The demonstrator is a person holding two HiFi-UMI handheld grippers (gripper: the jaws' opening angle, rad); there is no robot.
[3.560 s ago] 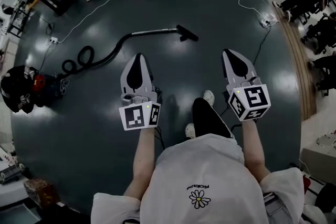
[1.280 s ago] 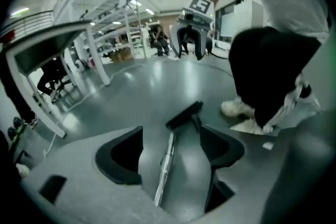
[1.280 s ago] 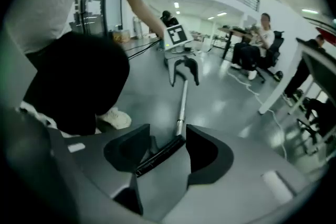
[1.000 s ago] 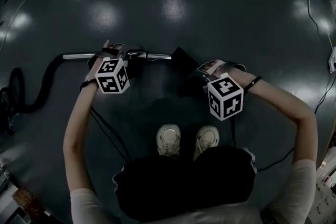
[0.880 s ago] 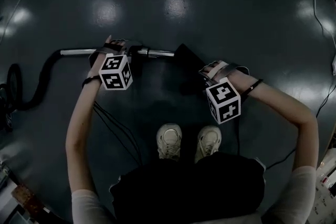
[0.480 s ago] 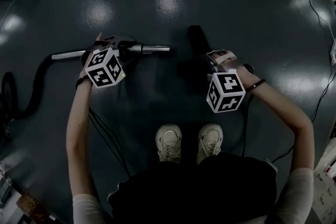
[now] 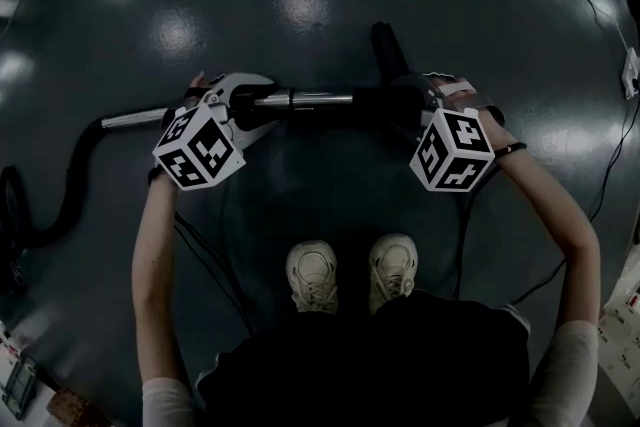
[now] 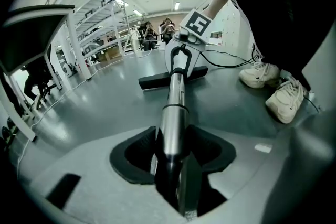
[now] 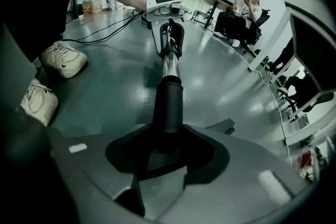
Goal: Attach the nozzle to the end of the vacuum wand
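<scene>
Here are a left gripper point(image 8: 172, 157), a right gripper point(image 9: 164, 150), one wand point(image 7: 310, 99), one nozzle point(image 7: 388, 50), one hose point(image 7: 84, 143), two shoes point(image 7: 312, 275).

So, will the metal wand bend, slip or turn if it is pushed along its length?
Probably stiff: the wand looks like a straight metal tube. Its shiny round surface may slip or turn in the left gripper, whose jaws have just closed on it. The hose behind looks floppy and may drag it sideways.

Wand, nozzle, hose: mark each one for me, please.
wand point(image 8: 172, 107), left gripper view, on its shiny tube.
nozzle point(image 9: 168, 102), right gripper view, on its black neck.
hose point(image 7: 88, 140), head view, on its black upper end.
</scene>
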